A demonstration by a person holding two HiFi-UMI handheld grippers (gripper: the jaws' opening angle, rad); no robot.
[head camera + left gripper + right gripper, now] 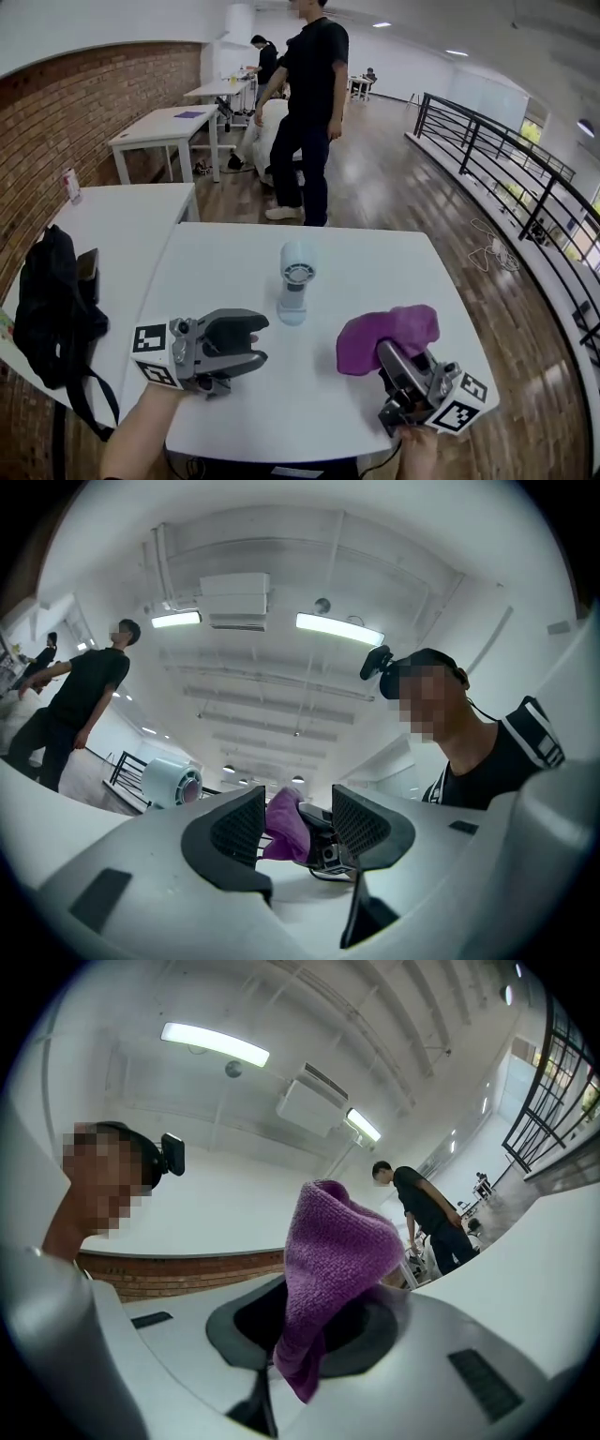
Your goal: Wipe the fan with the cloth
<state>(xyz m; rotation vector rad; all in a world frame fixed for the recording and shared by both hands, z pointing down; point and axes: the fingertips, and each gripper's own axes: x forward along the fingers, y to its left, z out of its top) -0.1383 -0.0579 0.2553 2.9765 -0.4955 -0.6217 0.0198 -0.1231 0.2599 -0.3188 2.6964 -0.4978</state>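
Brick wall [94, 112], wooden floor [394, 202], white tables [159, 127], black railing [487, 161], ceiling strip lights [339, 627]

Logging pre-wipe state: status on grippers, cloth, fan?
Left gripper open, empty. Right gripper shut on purple cloth. Small white fan upright on white table, apart from both grippers. Nothing between cloth and fan.

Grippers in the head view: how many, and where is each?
2. The left gripper is at the near left of the white table, jaws apart and empty; the right gripper is at the near right, shut on the purple cloth. None seems hidden.
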